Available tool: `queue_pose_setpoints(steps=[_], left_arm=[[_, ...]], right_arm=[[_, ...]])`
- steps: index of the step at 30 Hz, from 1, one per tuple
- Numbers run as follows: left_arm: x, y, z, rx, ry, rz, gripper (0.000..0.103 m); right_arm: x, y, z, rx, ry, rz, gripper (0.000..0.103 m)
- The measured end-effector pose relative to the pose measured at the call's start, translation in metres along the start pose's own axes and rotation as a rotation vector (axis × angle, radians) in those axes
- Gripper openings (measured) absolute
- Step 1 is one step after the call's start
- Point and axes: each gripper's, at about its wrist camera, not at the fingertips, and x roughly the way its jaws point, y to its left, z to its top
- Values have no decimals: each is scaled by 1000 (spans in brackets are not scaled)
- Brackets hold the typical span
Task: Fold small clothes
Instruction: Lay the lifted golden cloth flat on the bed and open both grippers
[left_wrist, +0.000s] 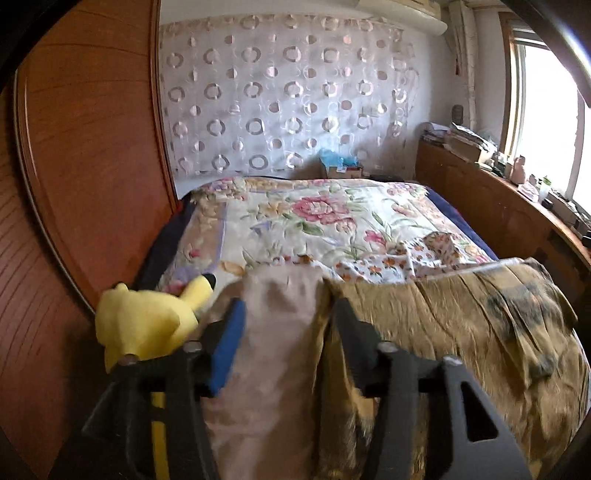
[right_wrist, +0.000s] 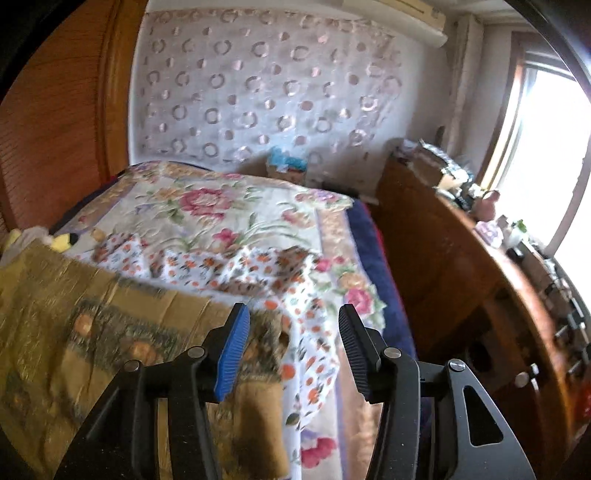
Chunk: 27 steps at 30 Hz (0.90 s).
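Observation:
In the left wrist view a mustard-brown patterned garment (left_wrist: 443, 314) lies spread over the near part of the bed. A strip of beige cloth (left_wrist: 280, 332) runs through the gap of my left gripper (left_wrist: 289, 302). Its jaws stand apart and the pads do not press on the cloth. Beyond the garment lies a crumpled white garment with orange flowers (left_wrist: 388, 262). In the right wrist view my right gripper (right_wrist: 293, 308) is open above the right edge of the mustard-brown garment (right_wrist: 92, 314), where it meets the white orange-flowered garment (right_wrist: 221, 266). Nothing is gripped between its fingers.
A floral quilt (left_wrist: 295, 221) covers the bed. A yellow plush toy (left_wrist: 147, 321) sits at the bed's left edge beside a wooden wardrobe (left_wrist: 85, 147). On the right, under the window, a long wooden cabinet (right_wrist: 443, 258) holds clutter. A box (left_wrist: 341, 168) stands behind the bed.

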Motion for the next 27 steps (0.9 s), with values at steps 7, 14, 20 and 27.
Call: queue_pose_setpoints(steps=[7,14,20,27], left_arm=[[-14,3,-36,-18,1,-31,68],[-8,-2,-62,2,46,-36,68],[-1,-9,-72,21,79,-39,68],[1,-25,-79,57,93,-49,68]], right_arm=[[-1,-34,-24,81,10,92,52],[23,-49,-63,155,108,131,52],[44,-59,-63,186,174,138,52],[50,-56,-60,144,180,131,48]])
